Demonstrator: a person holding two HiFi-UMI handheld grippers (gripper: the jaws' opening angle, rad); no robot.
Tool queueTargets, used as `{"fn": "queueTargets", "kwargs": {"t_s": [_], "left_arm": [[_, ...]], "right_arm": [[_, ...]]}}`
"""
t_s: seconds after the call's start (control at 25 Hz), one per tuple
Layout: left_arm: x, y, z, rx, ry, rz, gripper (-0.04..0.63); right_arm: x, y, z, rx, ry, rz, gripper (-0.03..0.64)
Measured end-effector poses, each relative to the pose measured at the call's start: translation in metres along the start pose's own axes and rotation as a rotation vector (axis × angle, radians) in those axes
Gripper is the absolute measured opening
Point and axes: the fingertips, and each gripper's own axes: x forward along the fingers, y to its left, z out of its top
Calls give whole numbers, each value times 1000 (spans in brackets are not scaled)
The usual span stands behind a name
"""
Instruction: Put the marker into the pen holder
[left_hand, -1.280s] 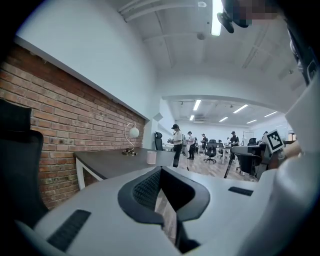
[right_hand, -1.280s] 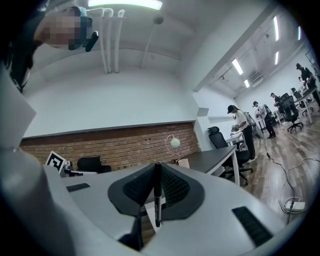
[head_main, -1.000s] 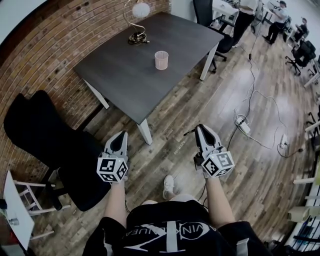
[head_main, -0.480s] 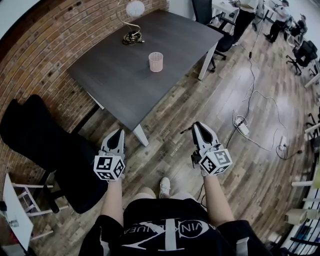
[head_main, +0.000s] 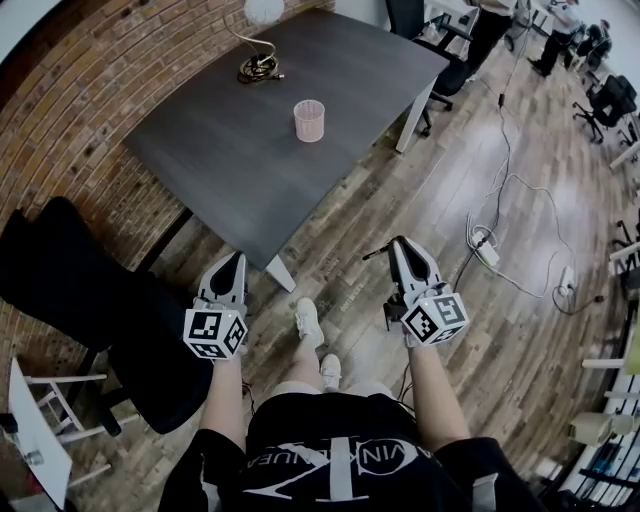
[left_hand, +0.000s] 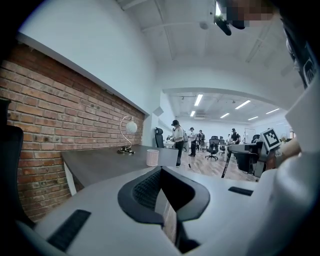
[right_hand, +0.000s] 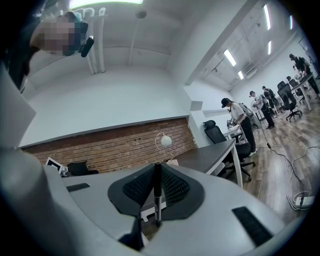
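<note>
Two hand-held tongs, one marker, one pen holder; bench and surroundings listed after.

1. Right tongs: closed on the marker, low over the wood floor, off the bench's near corner. The tongs' own view shows a thin black barrel pinched between the ribbed pads close to the tips, standing crosswise to the jaws. In the head view one dark end pokes out to the left of the tips.
2. Left tongs: closed, tips together, nothing between them. Held level with the right pair, pointing toward the bench.
3. Pen holder: pale pink mesh cup, upright on the bench top, near its middle. Well apart from the marker and from both tongs. What it contains cannot be made out.
4. Bench: dark rectangular top on white legs, one long side against the brick wall.
5. Desk lamp: curled stem, round white shade, at the bench's far end beside the wall, apart from the cup.
6. Black office chair: left of the left tongs, near the wall.
7. Power strip: white, on the floor to the right, with a cable trailing.
8. White shoe: on the floor between the two tongs.
</note>
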Motion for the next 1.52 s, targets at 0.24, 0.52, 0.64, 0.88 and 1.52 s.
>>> {"fn": "queueTargets", "kwargs": {"t_s": [0.24,0.52,0.64,0.88,1.52], "left_arm": [[44,25,8,-17,-21,5,12],[92,64,17,-22,-19,32,12],[114,76,21,-20,-16,30,12],[157,96,25,-15,6,9,12],[257,115,40,-8,9,-98,12]], "right_arm": [[47,-16,6,11,-8,4,50],[120,-28,14,-11,-6,43,51],[151,-34,16,-14,-3,61,50],[203,-41,22,-3,-13,67,51],[288,-58,45,-18,-57,60,51]]}}
